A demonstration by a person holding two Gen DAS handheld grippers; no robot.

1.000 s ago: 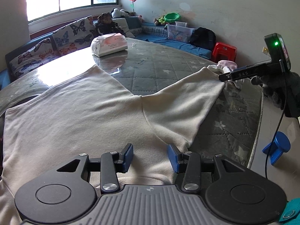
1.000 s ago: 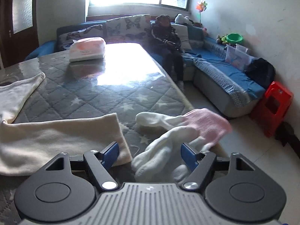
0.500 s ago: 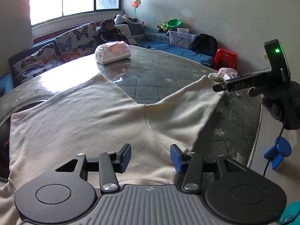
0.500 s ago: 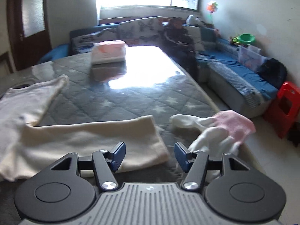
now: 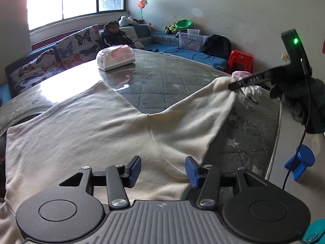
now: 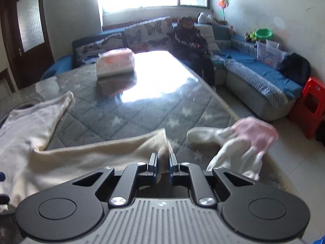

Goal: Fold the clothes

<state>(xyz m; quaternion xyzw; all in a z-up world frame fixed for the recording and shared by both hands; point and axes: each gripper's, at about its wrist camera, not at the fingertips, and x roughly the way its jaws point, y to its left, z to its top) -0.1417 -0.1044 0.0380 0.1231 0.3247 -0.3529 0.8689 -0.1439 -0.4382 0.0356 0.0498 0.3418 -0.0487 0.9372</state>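
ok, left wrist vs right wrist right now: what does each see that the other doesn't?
Left wrist only: the right hand-held gripper from outside, lifting the sleeve end, the green light on its black housing, a blue plastic clip, and the open left hand-held gripper over the shirt body.

Right wrist only: the dark wooden door and the sleeve cuff pinched between the right gripper's pads.

Both: the cream long-sleeved shirt, white tissue pack, pink-and-white socks, red plastic stool.

Cream top (image 5: 85, 134) lies spread flat (one sleeve (image 6: 113, 152) end lifted, pinched)
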